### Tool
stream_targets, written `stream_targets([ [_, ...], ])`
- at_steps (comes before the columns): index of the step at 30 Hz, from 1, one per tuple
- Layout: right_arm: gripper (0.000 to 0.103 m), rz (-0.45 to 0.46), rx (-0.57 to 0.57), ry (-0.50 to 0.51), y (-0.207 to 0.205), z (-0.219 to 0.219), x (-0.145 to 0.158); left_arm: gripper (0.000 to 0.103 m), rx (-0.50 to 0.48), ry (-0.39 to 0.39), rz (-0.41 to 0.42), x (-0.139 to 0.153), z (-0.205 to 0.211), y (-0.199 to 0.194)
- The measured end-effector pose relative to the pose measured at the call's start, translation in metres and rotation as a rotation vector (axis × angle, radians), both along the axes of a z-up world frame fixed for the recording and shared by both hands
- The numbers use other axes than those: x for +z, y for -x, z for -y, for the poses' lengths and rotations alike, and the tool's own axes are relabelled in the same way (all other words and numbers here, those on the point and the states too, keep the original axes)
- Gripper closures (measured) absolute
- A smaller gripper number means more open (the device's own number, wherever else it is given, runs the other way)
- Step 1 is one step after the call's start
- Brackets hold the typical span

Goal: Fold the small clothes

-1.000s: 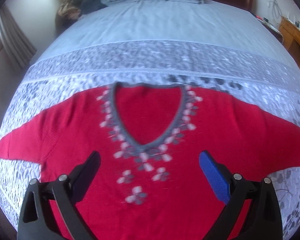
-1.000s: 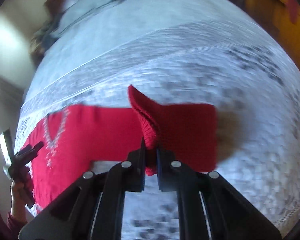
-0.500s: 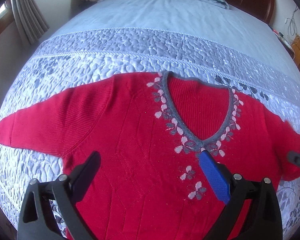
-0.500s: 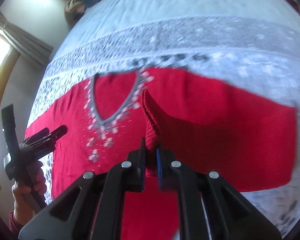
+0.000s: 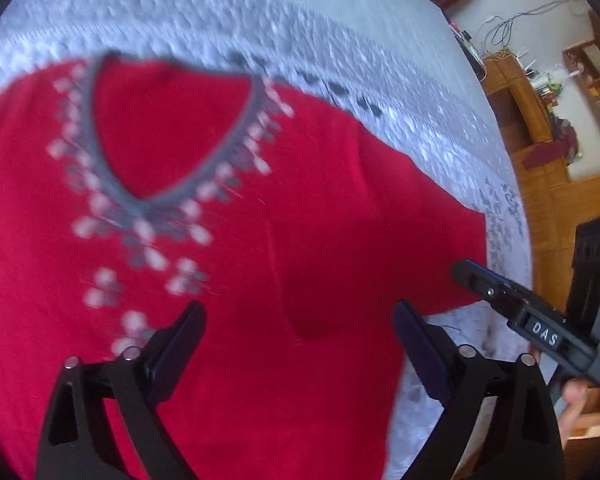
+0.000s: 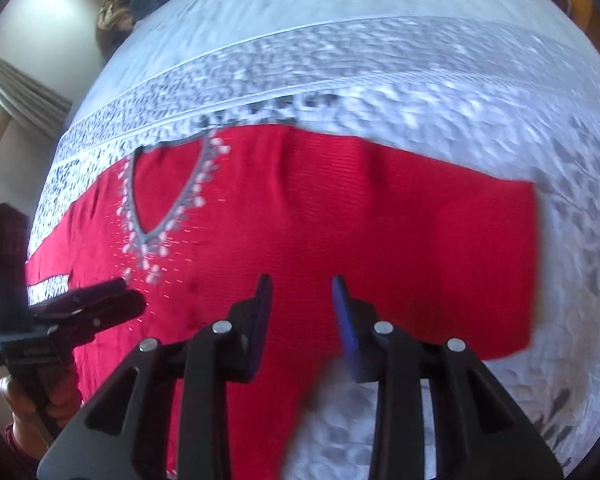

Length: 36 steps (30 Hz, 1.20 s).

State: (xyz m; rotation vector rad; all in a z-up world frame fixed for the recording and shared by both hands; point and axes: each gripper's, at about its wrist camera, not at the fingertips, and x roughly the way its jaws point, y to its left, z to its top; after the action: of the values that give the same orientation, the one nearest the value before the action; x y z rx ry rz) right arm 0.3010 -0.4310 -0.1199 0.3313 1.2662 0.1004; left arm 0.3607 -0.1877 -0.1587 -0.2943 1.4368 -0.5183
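Sleeve (image 6: pixel 440 240) now folded across sweater (image 6: pixel 228 240); right gripper (image 6: pixel 300 312) just released, left gripper (image 5: pixel 300 344) open, empty; knit may spring back.

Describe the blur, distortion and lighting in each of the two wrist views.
Left wrist view: motion blur smears the red sweater and its grey neckline trim; the left gripper stays sharper; fisheye bends the bedspread, with dark corners. Right wrist view: the bedspread pattern is streaked, the right gripper crisp; bright daylight glares at the left edge by the curtain.
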Motion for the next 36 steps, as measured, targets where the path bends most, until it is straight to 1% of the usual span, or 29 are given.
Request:
stream_targets([
  [1, 0.071, 0.001, -0.006, -0.001, 0.003, 0.006, -0.001, 0.020, 0.004, 0.018, -0.030, -0.007, 0.004, -0.002],
  [2, 0.071, 0.000, -0.014, -0.001, 0.008, 0.014, -0.004, 0.027, 0.006, 0.037, -0.057, -0.014, 0.007, -0.003],
  [3, 0.071, 0.000, -0.021, -0.001, 0.012, 0.019, -0.006, 0.031, 0.006, 0.068, -0.094, -0.021, 0.011, -0.003],
  [5, 0.071, 0.003, -0.027, 0.002, 0.015, 0.026, -0.008, 0.032, 0.007, 0.076, -0.129, -0.031, 0.016, -0.004],
  [6, 0.071, 0.004, -0.029, 0.008, 0.017, 0.028, -0.010, 0.032, 0.008, 0.064, -0.131, -0.035, 0.019, -0.004],
  [8, 0.071, 0.007, -0.030, 0.012, 0.020, 0.031, -0.012, 0.033, 0.013, 0.066, -0.128, -0.037, 0.021, -0.004],
  [10, 0.071, 0.010, -0.029, 0.011, 0.023, 0.034, -0.013, 0.044, 0.015, 0.049, -0.108, -0.035, 0.023, -0.004],
  [11, 0.071, 0.010, -0.029, 0.015, 0.024, 0.035, -0.014, 0.056, 0.015, 0.036, -0.100, -0.035, 0.023, -0.004],
  [12, 0.071, 0.010, -0.032, 0.025, 0.025, 0.036, -0.014, 0.071, 0.013, 0.025, -0.089, -0.033, 0.023, -0.005],
  [13, 0.071, 0.012, -0.035, 0.029, 0.026, 0.037, -0.014, 0.077, 0.015, 0.022, -0.088, -0.033, 0.023, -0.005],
  [14, 0.071, 0.014, -0.038, 0.026, 0.027, 0.039, -0.014, 0.086, 0.021, 0.020, -0.088, -0.033, 0.024, -0.006],
  [17, 0.071, 0.022, -0.049, 0.013, 0.030, 0.043, -0.010, 0.096, 0.056, 0.042, -0.067, -0.028, 0.014, -0.007],
  [19, 0.071, 0.026, -0.053, 0.017, 0.031, 0.044, -0.007, 0.098, 0.075, 0.073, -0.039, -0.017, 0.005, -0.006],
  [21, 0.071, 0.034, -0.058, 0.018, 0.032, 0.046, -0.004, 0.099, 0.091, 0.084, -0.002, -0.002, -0.007, -0.007],
  [25, 0.071, 0.038, -0.078, 0.013, 0.032, 0.052, 0.002, 0.099, 0.126, 0.071, 0.105, 0.035, -0.040, -0.014],
  [26, 0.071, 0.038, -0.081, 0.012, 0.031, 0.053, 0.002, 0.099, 0.134, 0.061, 0.128, 0.043, -0.050, -0.018],
  [27, 0.071, 0.038, -0.082, 0.008, 0.030, 0.053, 0.002, 0.099, 0.154, 0.034, 0.163, 0.054, -0.068, -0.023],
  [29, 0.071, 0.035, -0.083, -0.002, 0.028, 0.052, 0.001, 0.099, 0.185, 0.002, 0.195, 0.061, -0.092, -0.031],
  [30, 0.071, 0.029, -0.081, -0.011, 0.026, 0.051, -0.001, 0.099, 0.209, -0.020, 0.215, 0.066, -0.113, -0.036],
  [34, 0.066, 0.009, -0.064, -0.032, 0.019, 0.040, -0.010, 0.099, 0.303, -0.096, 0.252, 0.068, -0.175, -0.051],
  [36, 0.064, -0.014, -0.059, -0.068, 0.012, 0.033, -0.019, 0.099, 0.343, -0.142, 0.258, 0.064, -0.199, -0.059],
])
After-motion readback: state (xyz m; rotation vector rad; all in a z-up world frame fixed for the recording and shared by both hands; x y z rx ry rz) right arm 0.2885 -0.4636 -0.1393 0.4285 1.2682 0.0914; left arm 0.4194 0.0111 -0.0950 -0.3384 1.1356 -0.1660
